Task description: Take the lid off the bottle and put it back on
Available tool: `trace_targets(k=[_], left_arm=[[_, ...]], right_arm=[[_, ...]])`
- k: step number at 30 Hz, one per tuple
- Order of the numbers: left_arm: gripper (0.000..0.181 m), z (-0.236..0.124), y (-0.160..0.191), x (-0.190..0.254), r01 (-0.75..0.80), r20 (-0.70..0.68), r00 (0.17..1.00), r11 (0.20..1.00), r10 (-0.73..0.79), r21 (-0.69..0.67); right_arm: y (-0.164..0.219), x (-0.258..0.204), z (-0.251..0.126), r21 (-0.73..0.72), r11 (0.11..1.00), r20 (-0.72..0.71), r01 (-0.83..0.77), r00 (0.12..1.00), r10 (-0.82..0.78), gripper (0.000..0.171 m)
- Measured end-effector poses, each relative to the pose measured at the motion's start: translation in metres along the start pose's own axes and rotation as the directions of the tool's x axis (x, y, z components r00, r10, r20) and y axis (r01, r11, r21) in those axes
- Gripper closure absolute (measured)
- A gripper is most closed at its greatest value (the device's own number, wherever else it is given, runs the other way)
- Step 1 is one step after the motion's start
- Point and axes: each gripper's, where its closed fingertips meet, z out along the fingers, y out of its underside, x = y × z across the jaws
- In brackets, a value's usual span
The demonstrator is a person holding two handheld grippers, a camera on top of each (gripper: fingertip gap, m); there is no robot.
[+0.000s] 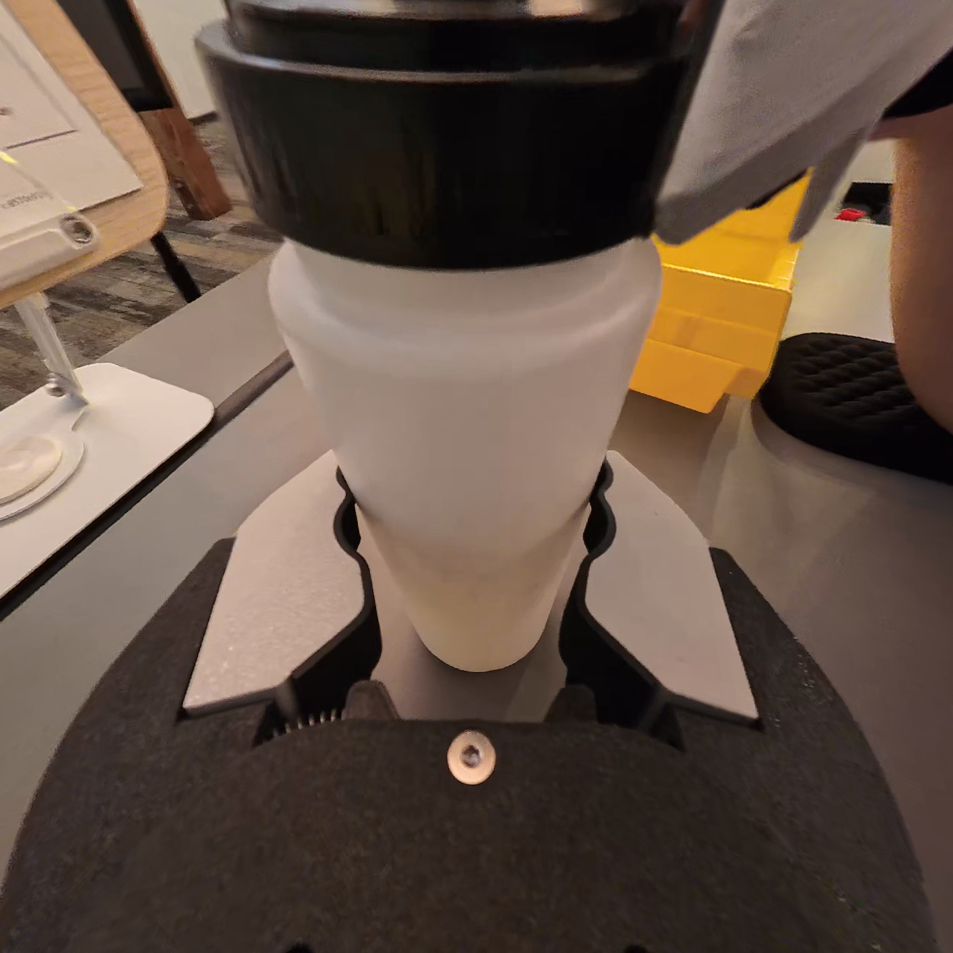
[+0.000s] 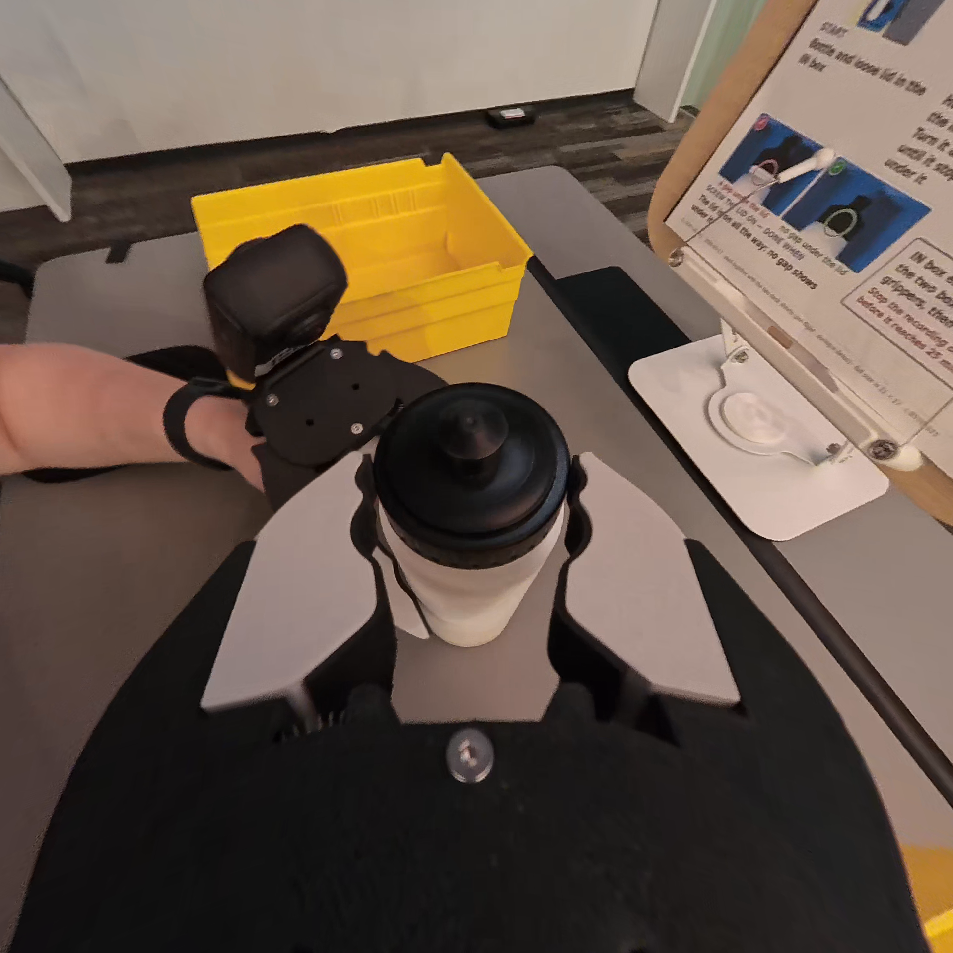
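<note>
A white bottle (image 1: 464, 387) stands upright on the grey table (image 1: 773, 515), with a black lid (image 1: 443, 154) on top. My left gripper (image 1: 472, 479) is shut on the bottle's lower body, one finger on each side. In the right wrist view I look down on the lid (image 2: 464, 464) and its spout, with the bottle body (image 2: 464, 598) below it. My right gripper (image 2: 469, 479) is shut on the lid, fingertips against its two sides. One of its grey fingers (image 1: 773, 103) shows at the lid's right in the left wrist view. The left gripper's body (image 2: 319, 407) reaches in from the left.
An empty yellow bin (image 2: 371, 258) sits on the table behind the bottle. An instruction board (image 2: 825, 206) on a white stand base (image 2: 748, 438) stands to the right. A black mat (image 1: 851, 402) lies beside the bin. A person's hand (image 2: 77, 407) holds the left gripper.
</note>
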Motion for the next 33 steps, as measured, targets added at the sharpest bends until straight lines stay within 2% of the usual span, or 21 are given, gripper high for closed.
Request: trace_targets(k=[4, 8, 11, 13, 16, 18, 21, 24, 28, 33], left_arm=[[0.094, -0.003, 0.0, 0.034, -0.052, -0.228, 0.972, 0.999, 0.052, 0.009], [0.094, -0.013, 0.002, 0.075, -0.101, -0.455, 0.884, 0.994, 0.109, 0.043], [0.094, -0.022, 0.004, 0.094, -0.114, -0.56, 0.82, 0.992, 0.122, 0.049], [0.094, -0.023, 0.003, 0.096, -0.116, -0.564, 0.817, 0.992, 0.119, 0.042], [0.094, -0.014, -0.001, 0.083, -0.015, -0.513, 0.859, 1.0, 0.005, -0.014], [0.094, -0.012, -0.002, 0.078, 0.058, -0.51, 0.857, 0.997, -0.074, -0.049], [0.094, -0.008, -0.004, 0.065, 0.089, -0.44, 0.892, 0.995, -0.101, -0.048], [0.094, -0.005, -0.004, 0.05, 0.099, -0.356, 0.928, 0.994, -0.109, -0.046], [0.094, -0.002, -0.002, 0.032, 0.034, -0.228, 0.973, 0.999, -0.039, -0.028], [0.094, -0.001, -0.002, 0.03, 0.022, -0.211, 0.977, 1.0, -0.026, -0.021]], right_arm=[[0.007, -0.02, -0.015, -0.003, 0.996, 0.201, 0.094, 0.975, -0.091, 0.099], [0.015, -0.054, -0.036, 0.088, 0.978, 0.452, 0.189, 0.867, -0.208, 0.098], [0.017, -0.072, -0.044, 0.124, 0.974, 0.558, 0.192, 0.798, -0.228, 0.098], [0.017, -0.079, -0.047, 0.155, 0.967, 0.585, 0.202, 0.77, -0.255, 0.098], [0.011, -0.061, -0.039, 0.118, 0.976, 0.48, 0.182, 0.85, -0.217, 0.097], [0.003, -0.048, -0.034, 0.11, 0.986, 0.398, 0.126, 0.904, -0.16, 0.083], [-0.009, -0.032, -0.032, 0.111, 0.994, 0.308, 0.024, 0.95, -0.057, 0.076], [-0.016, -0.019, -0.034, 0.108, 0.993, 0.212, -0.042, 0.977, 0.018, 0.077], [-0.014, -0.013, -0.03, 0.077, 0.995, 0.091, 0.069, 0.993, -0.076, 0.078], [-0.01, -0.02, -0.023, 0.043, 0.947, 0.023, 0.318, 0.947, -0.32, 0.083]])
